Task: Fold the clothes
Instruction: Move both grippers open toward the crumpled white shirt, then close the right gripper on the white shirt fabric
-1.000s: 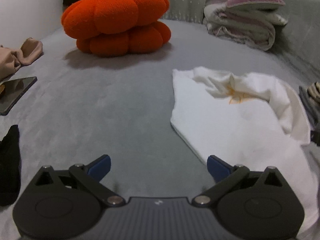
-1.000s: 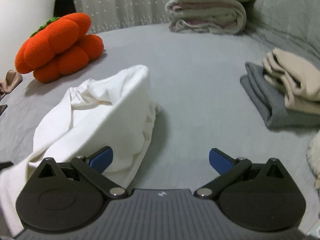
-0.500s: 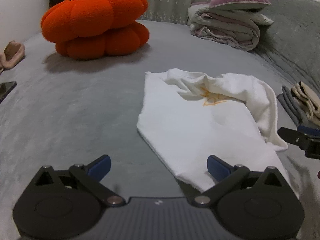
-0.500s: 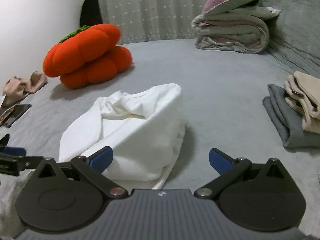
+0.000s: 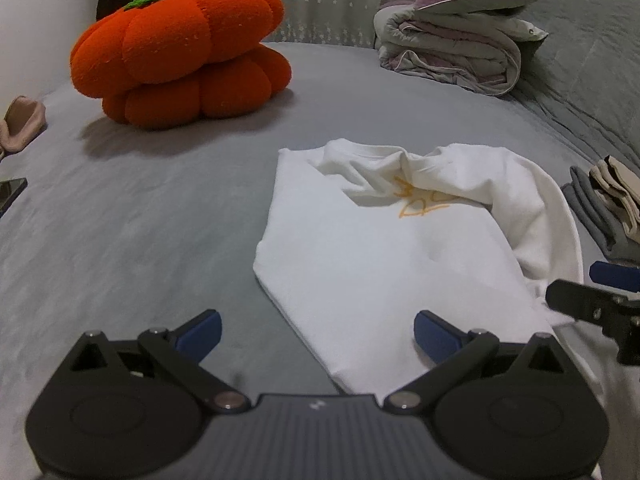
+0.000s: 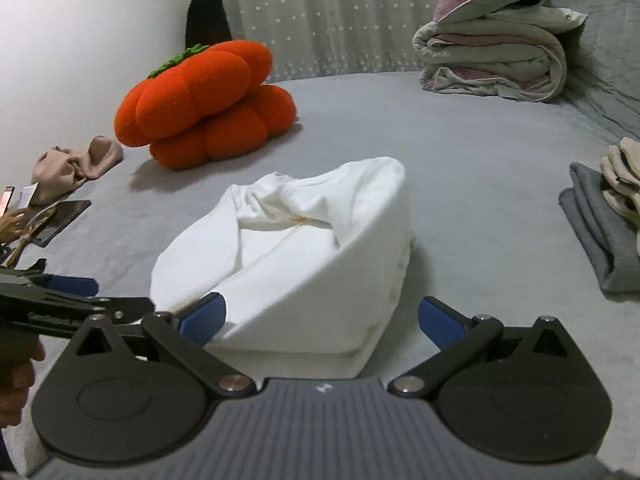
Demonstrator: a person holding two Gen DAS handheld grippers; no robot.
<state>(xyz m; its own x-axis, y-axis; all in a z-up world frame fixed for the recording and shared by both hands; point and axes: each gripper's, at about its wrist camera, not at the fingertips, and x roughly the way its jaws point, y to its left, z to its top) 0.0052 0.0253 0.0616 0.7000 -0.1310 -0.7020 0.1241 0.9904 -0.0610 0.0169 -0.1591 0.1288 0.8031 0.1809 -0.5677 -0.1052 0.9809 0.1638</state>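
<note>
A white t-shirt [image 5: 380, 248] with an orange drawing lies partly folded and rumpled on the grey bed; in the right wrist view the same white t-shirt [image 6: 304, 248] bulges up in a heap. My left gripper [image 5: 316, 334] is open at the shirt's near left corner, its right finger over the cloth. My right gripper [image 6: 322, 318] is open too, straddling the shirt's near edge. Each gripper shows in the other's view: the right gripper [image 5: 600, 292] at the far right, the left gripper [image 6: 60, 296] at the far left, held by a hand.
An orange pumpkin cushion [image 5: 180, 56] sits at the back left and a folded duvet with a purple pillow [image 5: 460, 40] at the back right. Folded grey and beige clothes [image 6: 604, 224] are stacked at the right. A beige garment [image 6: 76, 168] and a dark tablet [image 6: 60, 222] lie left.
Both grippers have swung toward the shirt and closer to each other; the shirt now sits between each pair of fingers. Both stayed open. The shirt's far side has bunched up higher.
</note>
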